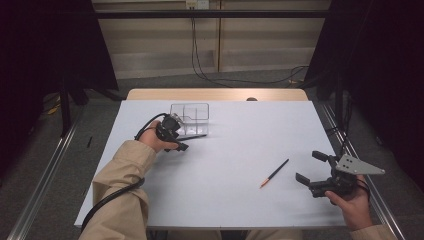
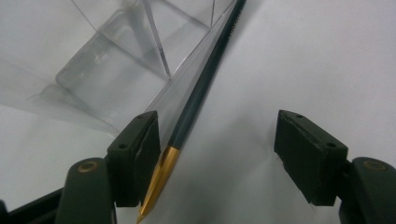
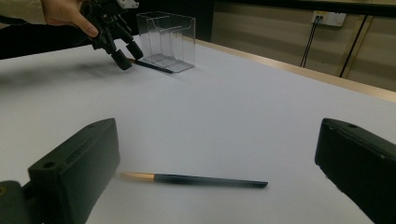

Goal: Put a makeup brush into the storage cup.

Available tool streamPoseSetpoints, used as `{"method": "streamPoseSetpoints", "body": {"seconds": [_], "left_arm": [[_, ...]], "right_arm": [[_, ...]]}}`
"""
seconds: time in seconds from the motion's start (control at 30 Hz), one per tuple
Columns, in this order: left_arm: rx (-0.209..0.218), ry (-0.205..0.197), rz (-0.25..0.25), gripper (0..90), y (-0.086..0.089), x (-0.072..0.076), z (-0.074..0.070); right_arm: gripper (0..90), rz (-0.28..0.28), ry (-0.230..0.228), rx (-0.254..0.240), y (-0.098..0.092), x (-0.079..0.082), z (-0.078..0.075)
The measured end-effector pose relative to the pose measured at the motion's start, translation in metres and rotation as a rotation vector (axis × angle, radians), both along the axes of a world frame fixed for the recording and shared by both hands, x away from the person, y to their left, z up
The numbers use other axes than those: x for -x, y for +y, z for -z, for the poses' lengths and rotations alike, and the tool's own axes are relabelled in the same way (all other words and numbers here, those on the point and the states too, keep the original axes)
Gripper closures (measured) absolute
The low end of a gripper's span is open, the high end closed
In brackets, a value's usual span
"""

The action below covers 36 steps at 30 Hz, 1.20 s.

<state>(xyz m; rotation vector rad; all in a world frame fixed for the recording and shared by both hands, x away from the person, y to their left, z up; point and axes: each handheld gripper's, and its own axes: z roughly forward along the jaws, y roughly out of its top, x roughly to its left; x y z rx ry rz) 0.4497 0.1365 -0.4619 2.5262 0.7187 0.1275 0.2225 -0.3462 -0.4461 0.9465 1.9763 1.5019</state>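
A dark pencil (image 2: pixel 201 91) with a gold end lies on the white table, along the foot of a clear plastic divided box (image 1: pixel 190 117). My left gripper (image 1: pixel 181 139) is low over that pencil's gold end, jaws apart. In the left gripper view the pencil lies right beside the left pad (image 2: pixel 147 149), while the right pad (image 2: pixel 303 154) stands well clear of it. A second dark pencil (image 1: pixel 274 173) lies loose on the table at the right. My right gripper (image 1: pixel 309 166) rests open near the front right edge, pointing at this pencil (image 3: pixel 205 180), nothing between its jaws.
The white sheet (image 1: pixel 240 215) covers most of the table, and a wooden strip (image 1: pixel 215 94) shows along the far edge. Dark frame posts stand on both sides. Cables hang on the back wall.
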Motion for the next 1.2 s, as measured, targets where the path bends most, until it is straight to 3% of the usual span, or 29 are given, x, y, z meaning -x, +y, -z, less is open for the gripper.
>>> {"method": "streamPoseSetpoints", "body": {"seconds": [0.5, 0.9, 1.2], "left_arm": [[-0.013, 0.032, 0.03, 42.4, -0.0044, -0.0009, -0.0005], [-0.02, 0.042, 0.057, 56.0, -0.0042, 0.0026, -0.0025], [-0.091, 0.066, 0.112, 74.2, -0.0058, 0.0058, -0.0074]], "right_arm": [[0.0, -0.001, -0.001, 0.002, -0.0008, 0.0006, -0.0002], [0.0, -0.002, 0.0, 0.003, -0.0008, 0.0007, -0.0001], [0.0, -0.003, -0.003, 0.005, -0.0005, 0.0007, -0.0001]]}}
